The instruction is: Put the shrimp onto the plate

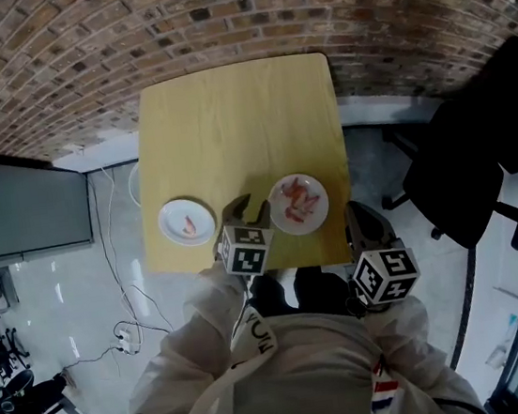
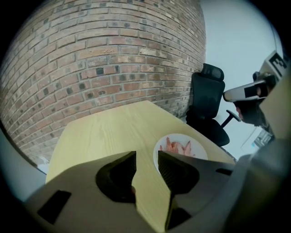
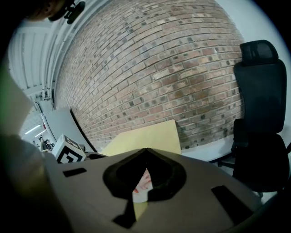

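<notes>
Shrimp [image 1: 301,200] lie in a small pink heap on the right plate [image 1: 280,215], and a single shrimp [image 1: 190,226] lies on the left plate [image 1: 169,215]. Both white plates sit near the front edge of the wooden table [image 1: 239,128], well apart from each other.

The left gripper [image 1: 250,210] hangs over the table between the two plates. In the left gripper view its jaws stand wide apart [image 2: 146,157] with only bare tabletop between them, and the heaped plate [image 2: 200,152] lies just beyond the right-hand jaw.

The right gripper [image 1: 362,214] is at the table's near right corner, beside the heaped plate. Its jaws meet at the tips [image 3: 145,150] and grip nothing — the plate with shrimp [image 3: 144,182] shows through the hollow beneath them.

A black office chair [image 1: 463,174] stands right of the table, before a brick wall [image 1: 215,18].
</notes>
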### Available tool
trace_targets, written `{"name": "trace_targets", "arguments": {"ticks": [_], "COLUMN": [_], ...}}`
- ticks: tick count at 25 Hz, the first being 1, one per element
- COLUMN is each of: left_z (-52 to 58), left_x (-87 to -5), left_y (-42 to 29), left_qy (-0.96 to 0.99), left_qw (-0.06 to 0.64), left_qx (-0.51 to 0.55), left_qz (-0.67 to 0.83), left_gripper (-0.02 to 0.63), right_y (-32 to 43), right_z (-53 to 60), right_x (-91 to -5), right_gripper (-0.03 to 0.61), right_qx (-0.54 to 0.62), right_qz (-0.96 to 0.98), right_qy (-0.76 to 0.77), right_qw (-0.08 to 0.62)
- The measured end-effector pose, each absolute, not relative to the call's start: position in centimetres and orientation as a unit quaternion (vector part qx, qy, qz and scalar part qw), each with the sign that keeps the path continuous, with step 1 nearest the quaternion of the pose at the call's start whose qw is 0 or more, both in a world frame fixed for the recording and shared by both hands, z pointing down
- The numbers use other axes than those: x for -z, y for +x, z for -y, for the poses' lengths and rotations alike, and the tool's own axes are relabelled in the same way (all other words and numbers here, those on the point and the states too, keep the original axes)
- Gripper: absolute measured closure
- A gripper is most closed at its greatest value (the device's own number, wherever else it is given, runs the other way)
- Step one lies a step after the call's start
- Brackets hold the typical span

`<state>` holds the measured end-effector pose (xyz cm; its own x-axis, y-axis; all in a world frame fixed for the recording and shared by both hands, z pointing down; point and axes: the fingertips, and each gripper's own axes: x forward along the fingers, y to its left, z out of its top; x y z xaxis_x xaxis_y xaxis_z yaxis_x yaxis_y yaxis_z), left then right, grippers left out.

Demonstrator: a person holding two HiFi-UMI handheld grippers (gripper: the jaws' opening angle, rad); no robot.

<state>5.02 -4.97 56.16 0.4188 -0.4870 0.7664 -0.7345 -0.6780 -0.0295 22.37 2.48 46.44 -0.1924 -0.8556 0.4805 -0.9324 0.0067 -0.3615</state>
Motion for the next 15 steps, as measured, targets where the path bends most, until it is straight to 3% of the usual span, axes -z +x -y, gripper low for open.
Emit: {"name": "trace_targets", "arguments": {"ticks": [15], "left_z": [5.0], "left_x": [-53.0], "left_y": [-7.6], "left_qy": [0.815], "left_qw": [0.158], "left_qx": [-0.349], "left_qz": [0.434], "left_gripper": [0.541], "right_y": [10.4], "right_z": [-1.8], "right_x": [-45.3], "right_gripper": [0.555], "right_qx": [-0.302], "right_qz": [0.732], "right_qy": [0.606], "right_qw": [0.07]}}
